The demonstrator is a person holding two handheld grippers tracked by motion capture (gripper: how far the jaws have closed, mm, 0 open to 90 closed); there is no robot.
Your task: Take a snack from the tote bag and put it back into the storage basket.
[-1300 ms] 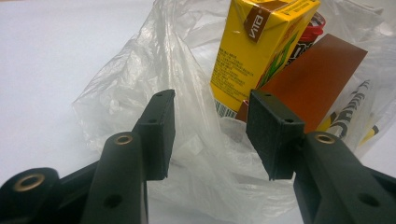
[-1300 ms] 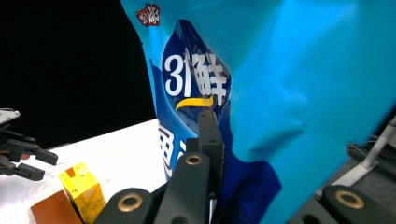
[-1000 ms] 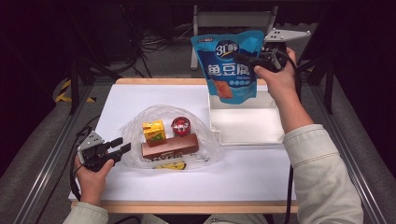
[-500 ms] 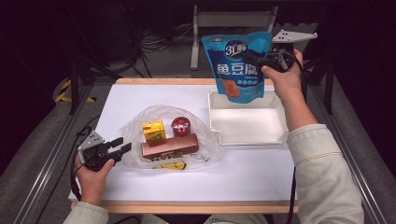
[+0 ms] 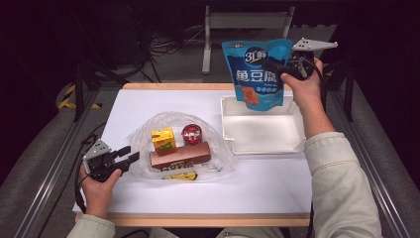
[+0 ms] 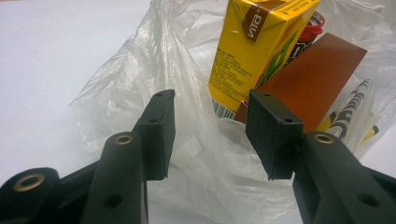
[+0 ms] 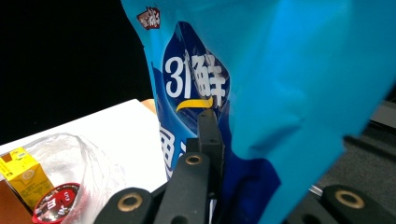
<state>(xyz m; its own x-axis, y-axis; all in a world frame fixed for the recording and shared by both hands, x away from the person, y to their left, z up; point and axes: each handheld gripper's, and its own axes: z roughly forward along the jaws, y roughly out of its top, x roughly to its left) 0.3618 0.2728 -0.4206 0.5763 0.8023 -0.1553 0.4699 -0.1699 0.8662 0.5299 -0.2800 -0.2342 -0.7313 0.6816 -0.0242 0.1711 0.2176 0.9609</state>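
We saw the white table across the middle of the high view, its near edge cut by the person's sleeves at the bottom; bare surface lay open along the front and at the left. At centre right sat the white tray, its far wall hidden behind the blue snack pouch, which hung upright above that back edge, clear of the tray floor. The pouch's lower corners were covered by nothing, yet whether it touched the tray rim we could not tell. In the right gripper view the pouch blocked one jaw, so we made out just one black jaw pressed flat on the foil. The right gripper at the upper right was clamped on the pouch's side.

At centre left lay the clear plastic bag, holding a brown box, a yellow drink carton and a red-lidded cup; a yellow-and-black packet was half buried under the box.

The left gripper at the lower left stood with jaws parted, gripping nothing. In the left gripper view the crumpled bag lay between and beyond its pads; whether they touched it we could not tell.
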